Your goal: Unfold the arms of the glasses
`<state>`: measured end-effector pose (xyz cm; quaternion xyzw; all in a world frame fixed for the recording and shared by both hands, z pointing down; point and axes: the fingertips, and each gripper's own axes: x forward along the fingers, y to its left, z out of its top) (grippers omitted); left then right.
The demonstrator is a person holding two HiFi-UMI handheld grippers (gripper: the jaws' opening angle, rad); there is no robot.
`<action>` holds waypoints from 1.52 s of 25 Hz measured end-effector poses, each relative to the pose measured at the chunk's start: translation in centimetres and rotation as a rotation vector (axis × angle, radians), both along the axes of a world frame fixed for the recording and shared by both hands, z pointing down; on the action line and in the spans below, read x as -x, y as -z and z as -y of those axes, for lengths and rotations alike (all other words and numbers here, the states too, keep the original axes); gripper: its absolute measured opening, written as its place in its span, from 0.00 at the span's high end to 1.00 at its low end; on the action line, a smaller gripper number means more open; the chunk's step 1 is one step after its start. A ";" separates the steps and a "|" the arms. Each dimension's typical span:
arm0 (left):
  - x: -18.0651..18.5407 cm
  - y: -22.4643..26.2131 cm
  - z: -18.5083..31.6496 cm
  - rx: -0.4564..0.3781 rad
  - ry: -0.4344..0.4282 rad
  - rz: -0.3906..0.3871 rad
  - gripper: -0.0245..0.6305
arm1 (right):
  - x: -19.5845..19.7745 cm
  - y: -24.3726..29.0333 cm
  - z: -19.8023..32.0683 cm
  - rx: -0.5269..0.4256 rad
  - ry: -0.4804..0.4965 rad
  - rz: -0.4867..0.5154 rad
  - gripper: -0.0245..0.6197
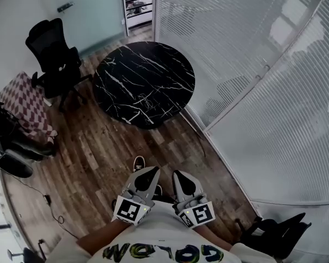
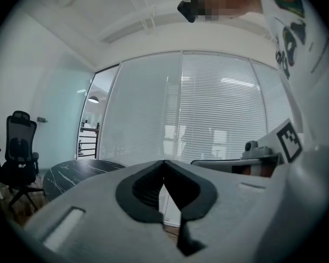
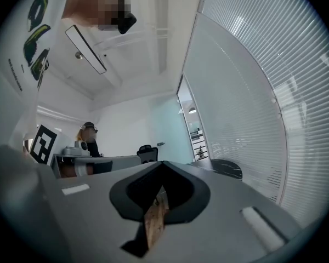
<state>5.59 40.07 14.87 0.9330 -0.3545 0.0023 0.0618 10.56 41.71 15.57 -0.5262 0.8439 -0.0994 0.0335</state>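
A round black marble table (image 1: pixel 126 70) stands some way ahead on the wood floor. A faint thin-framed shape (image 1: pixel 145 100) that looks like the glasses lies on its near half. My left gripper (image 1: pixel 153 171) and right gripper (image 1: pixel 177 174) are held side by side close to my body, well short of the table, pointing toward it. Both are shut with nothing between the jaws. In the left gripper view the left gripper (image 2: pixel 164 163) has its jaws touching, with the table (image 2: pixel 71 171) low at the left. In the right gripper view the right gripper (image 3: pixel 162 164) is likewise shut, and the table (image 3: pixel 227 169) shows at the right.
A black office chair (image 1: pixel 55 59) stands left of the table, beside a checkered seat (image 1: pixel 27 100). A curved glass wall with blinds (image 1: pixel 252 64) runs along the right. Dark bags (image 1: pixel 11 147) lie at the left, a black object (image 1: pixel 274 232) at the lower right. A person (image 3: pixel 89 138) stands far off.
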 end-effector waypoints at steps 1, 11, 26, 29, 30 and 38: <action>0.1 0.1 0.3 -0.006 0.002 0.000 0.96 | 0.2 0.0 0.3 0.001 0.006 -0.001 0.96; 3.6 -1.3 6.4 0.029 0.071 -0.011 0.96 | 3.1 0.4 6.9 -0.029 0.065 -0.048 0.96; 9.1 -0.7 21.1 0.042 0.099 -0.037 0.96 | 8.8 1.2 21.8 -0.040 0.110 -0.084 0.96; 10.7 -0.5 24.0 0.032 0.097 -0.038 0.96 | 10.2 1.5 24.6 -0.047 0.108 -0.087 0.96; 11.2 -0.3 24.8 0.031 0.098 -0.040 0.96 | 10.7 1.7 25.4 -0.050 0.108 -0.087 0.96; 14.1 -0.6 30.0 0.033 0.092 -0.051 0.96 | 13.4 1.9 30.3 -0.083 0.107 -0.071 0.96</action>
